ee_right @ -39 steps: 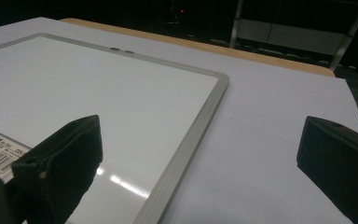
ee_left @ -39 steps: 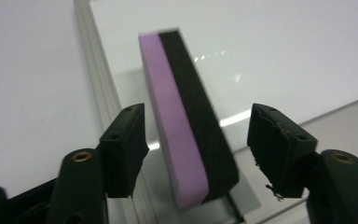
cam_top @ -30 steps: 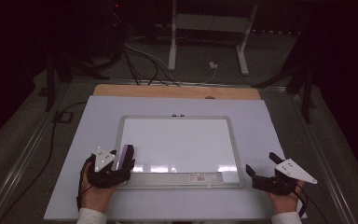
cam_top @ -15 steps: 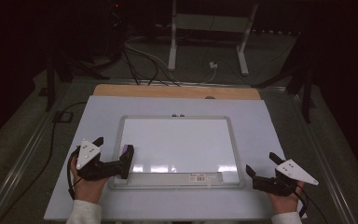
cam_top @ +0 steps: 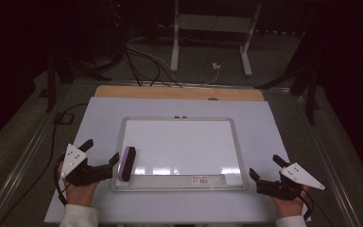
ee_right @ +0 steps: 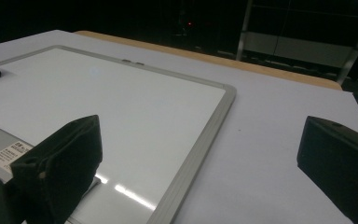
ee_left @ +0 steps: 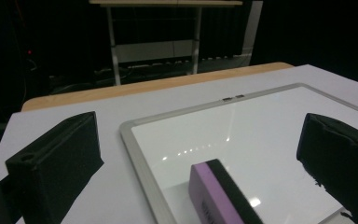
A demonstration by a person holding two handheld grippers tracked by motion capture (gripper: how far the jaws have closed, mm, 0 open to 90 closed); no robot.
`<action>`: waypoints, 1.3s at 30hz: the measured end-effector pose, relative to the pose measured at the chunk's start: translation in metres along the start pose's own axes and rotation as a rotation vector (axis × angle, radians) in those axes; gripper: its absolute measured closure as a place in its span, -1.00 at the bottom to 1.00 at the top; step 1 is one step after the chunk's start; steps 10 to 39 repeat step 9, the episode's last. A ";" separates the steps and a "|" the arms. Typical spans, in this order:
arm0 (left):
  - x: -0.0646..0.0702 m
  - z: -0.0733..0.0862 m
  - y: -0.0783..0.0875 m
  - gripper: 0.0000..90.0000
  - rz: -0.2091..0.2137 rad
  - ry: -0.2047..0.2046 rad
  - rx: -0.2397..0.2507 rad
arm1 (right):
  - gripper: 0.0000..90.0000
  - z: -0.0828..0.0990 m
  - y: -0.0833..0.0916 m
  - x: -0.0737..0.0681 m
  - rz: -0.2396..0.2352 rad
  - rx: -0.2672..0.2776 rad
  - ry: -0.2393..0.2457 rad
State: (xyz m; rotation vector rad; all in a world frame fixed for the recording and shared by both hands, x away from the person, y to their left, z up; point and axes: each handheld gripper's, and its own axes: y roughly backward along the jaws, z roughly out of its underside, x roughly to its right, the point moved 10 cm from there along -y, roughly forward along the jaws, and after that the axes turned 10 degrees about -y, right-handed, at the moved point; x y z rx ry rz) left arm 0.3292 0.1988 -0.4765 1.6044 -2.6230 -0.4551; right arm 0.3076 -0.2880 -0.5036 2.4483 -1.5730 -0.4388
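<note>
**Observer:** What do you have nearest you?

**Operator:** My left gripper sits at the near left of the table, just off the whiteboard's left edge. Its jaws have just been opening and now stand wide apart, with nothing pressed between them. In the left gripper view the eraser lies between the two jaws, but neither pad touches it.

**Observer:** And the eraser itself?

**Operator:** One eraser, purple on one side and black on the other, lying flat on the whiteboard's near left corner, just inside the frame. It rests free on the board.

**Observer:** The other side?

**Operator:** My right gripper is at the near right, just beside the board's near right corner, on the pale table cover. Its jaws are spread too and hold nothing; in the right gripper view the board's corner lies between them.

**Observer:** The count?

**Operator:** Two grippers, one eraser, one whiteboard. The board's surface looks clean. Beyond it the wooden far edge of the table shows, then cables on the dark floor.
</note>
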 end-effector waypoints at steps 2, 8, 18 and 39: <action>-0.003 0.001 0.003 -0.99 0.000 0.004 0.010 | -0.99 0.000 0.001 0.000 -0.001 0.003 -0.006; -0.008 0.001 0.008 -0.99 -0.011 0.002 0.031 | -0.99 -0.001 0.002 0.001 -0.002 0.013 -0.009; -0.008 0.001 0.009 -0.99 -0.014 0.002 0.030 | -0.99 -0.001 0.002 0.001 -0.002 0.013 -0.009; -0.008 0.001 0.009 -0.99 -0.014 0.002 0.030 | -0.99 -0.001 0.002 0.001 -0.002 0.013 -0.009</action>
